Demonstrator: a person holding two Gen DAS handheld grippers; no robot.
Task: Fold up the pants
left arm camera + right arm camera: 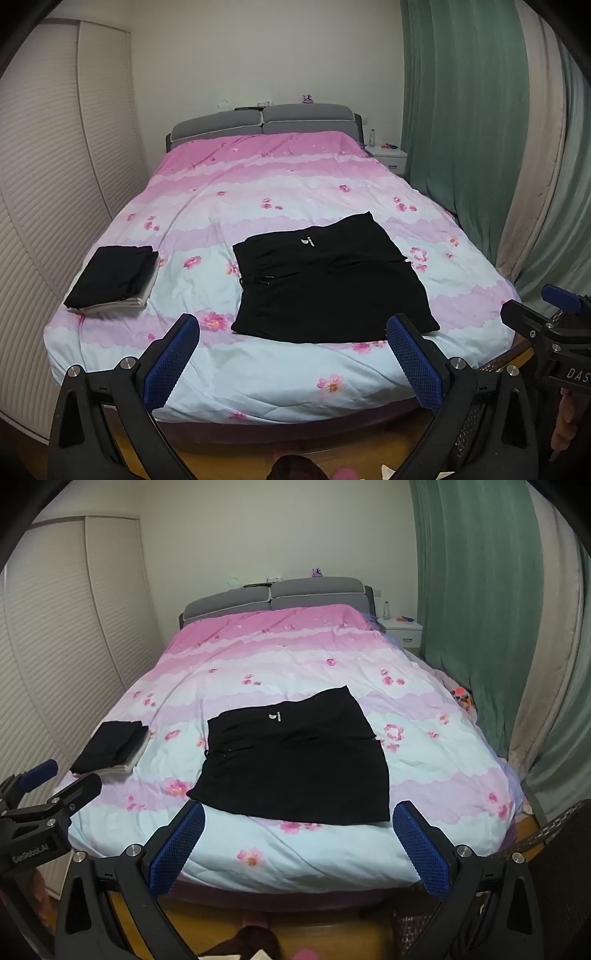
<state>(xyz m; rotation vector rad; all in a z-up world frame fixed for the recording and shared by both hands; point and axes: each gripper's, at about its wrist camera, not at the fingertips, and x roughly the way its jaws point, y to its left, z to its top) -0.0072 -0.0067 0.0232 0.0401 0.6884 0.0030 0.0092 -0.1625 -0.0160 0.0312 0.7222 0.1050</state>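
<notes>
Black pants (328,284) lie folded flat near the foot of the bed, with a small white logo facing up; they also show in the right wrist view (295,764). My left gripper (293,354) is open and empty, held back from the bed's foot edge, short of the pants. My right gripper (299,834) is also open and empty, at about the same distance. Each gripper appears at the edge of the other's view: the right gripper (546,317) and the left gripper (48,786).
The bed (229,206) has a pink and pale blue floral cover. A stack of folded clothes (114,277) sits at its near left. Slatted wardrobe doors (44,155) stand left, green curtains (461,110) right, a white nightstand (388,155) at back.
</notes>
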